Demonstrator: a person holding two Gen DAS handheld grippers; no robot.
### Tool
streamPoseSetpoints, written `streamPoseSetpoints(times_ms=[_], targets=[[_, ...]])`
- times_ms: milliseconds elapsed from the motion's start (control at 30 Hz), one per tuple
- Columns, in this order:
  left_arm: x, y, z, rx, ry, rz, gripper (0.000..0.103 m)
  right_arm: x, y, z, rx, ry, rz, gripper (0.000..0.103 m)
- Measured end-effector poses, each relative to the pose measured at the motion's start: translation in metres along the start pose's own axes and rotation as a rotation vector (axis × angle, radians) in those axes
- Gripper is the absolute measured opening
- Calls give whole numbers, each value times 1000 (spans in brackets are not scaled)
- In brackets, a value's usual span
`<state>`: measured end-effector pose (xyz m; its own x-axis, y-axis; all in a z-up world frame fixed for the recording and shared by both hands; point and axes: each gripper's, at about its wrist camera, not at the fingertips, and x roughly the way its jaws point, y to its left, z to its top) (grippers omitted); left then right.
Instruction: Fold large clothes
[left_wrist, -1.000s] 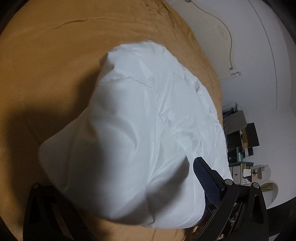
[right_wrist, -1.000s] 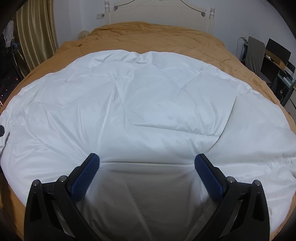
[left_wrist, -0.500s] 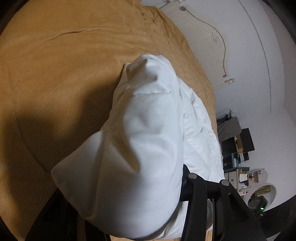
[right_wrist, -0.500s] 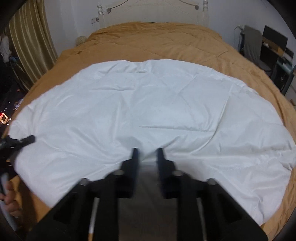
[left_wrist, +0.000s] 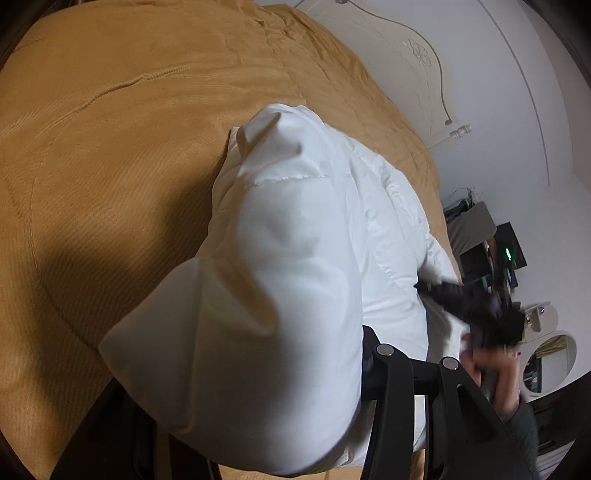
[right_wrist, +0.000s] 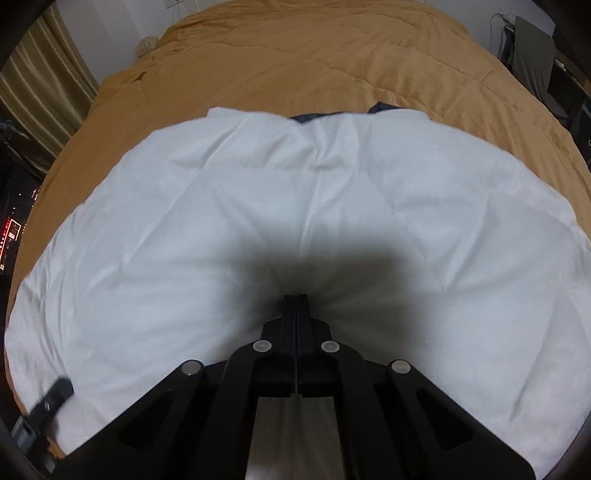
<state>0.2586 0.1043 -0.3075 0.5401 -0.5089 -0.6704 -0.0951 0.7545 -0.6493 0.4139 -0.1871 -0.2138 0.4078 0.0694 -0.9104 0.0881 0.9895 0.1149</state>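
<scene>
White padded garment (right_wrist: 258, 229), quilted with stitched seams and puffy like a down coat, lay spread across the near half of an orange-brown bedspread (right_wrist: 332, 66). In the right wrist view its surface was smooth but creased, with a soft fold running down the middle and a sliver of dark lining (right_wrist: 314, 116) showing at its far edge. The right gripper (right_wrist: 297, 301) had its jaws pressed together, pinching the near edge of the fabric. In the left wrist view the garment (left_wrist: 280, 295) bulged up in a thick bunched mound, draped over the left gripper (left_wrist: 365, 365), whose fingers were clamped on that bunched end. The other tool showed blurred at the right.
</scene>
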Motion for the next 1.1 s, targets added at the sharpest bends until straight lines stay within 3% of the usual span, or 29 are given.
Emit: streamPoseSetpoints(times_ms=[133, 267, 433, 533, 667, 767, 867, 967, 1033, 1100], targets=[[-1, -2, 2, 36, 3, 13, 47, 31, -7, 55, 86, 17, 18, 0], [-4, -1, -1, 71, 13, 20, 47, 49, -13, 74, 159, 50, 33, 0], [-8, 6, 0, 55, 9, 18, 47, 2, 4, 32, 42, 15, 15, 0], [-8, 8, -3, 49, 5, 14, 47, -41, 13, -29, -24, 19, 41, 0], [-4, 7, 0, 45, -7, 10, 47, -69, 26, -123, -127, 141, 56, 0], [-5, 10, -1, 31, -11, -18, 47, -73, 22, -162, -146, 108, 26, 0], [-5, 9, -2, 17, -19, -42, 48, -55, 6, -165, -39, 116, 81, 0], [-8, 0, -1, 67, -35, -29, 45, -47, 2, -158, -3, 157, 99, 0], [-11, -6, 0, 106, -44, -5, 45, -52, -6, -138, 58, 175, 138, 1], [-12, -10, 1, 115, -46, 16, 45, -58, -9, -108, 66, 107, 113, 1]])
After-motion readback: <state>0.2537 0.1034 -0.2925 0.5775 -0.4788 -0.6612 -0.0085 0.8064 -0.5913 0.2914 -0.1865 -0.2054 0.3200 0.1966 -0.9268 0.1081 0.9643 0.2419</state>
